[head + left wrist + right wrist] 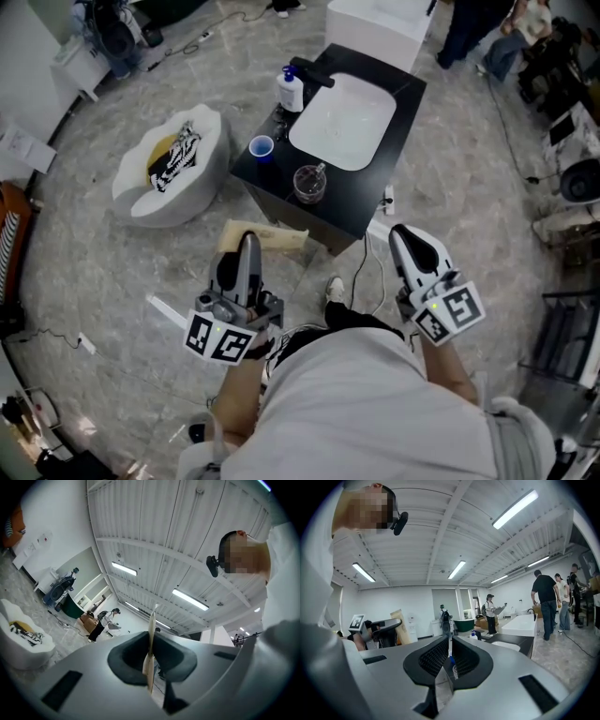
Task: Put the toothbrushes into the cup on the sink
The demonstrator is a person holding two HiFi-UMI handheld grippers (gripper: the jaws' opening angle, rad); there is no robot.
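A black sink counter with a white basin stands ahead of me. On it are a glass cup with something thin in it, a small blue cup and a white pump bottle. My left gripper is held low near my body, well short of the counter. Its jaws are pinched on a thin cream stick that pokes past them; it may be a toothbrush handle. My right gripper also hangs back, its jaws a narrow slit apart, with the cups showing through.
A white beanbag-like seat lies left of the counter. A cardboard piece leans at the cabinet's foot. Cables trail on the floor by my shoe. People stand near a white tub beyond.
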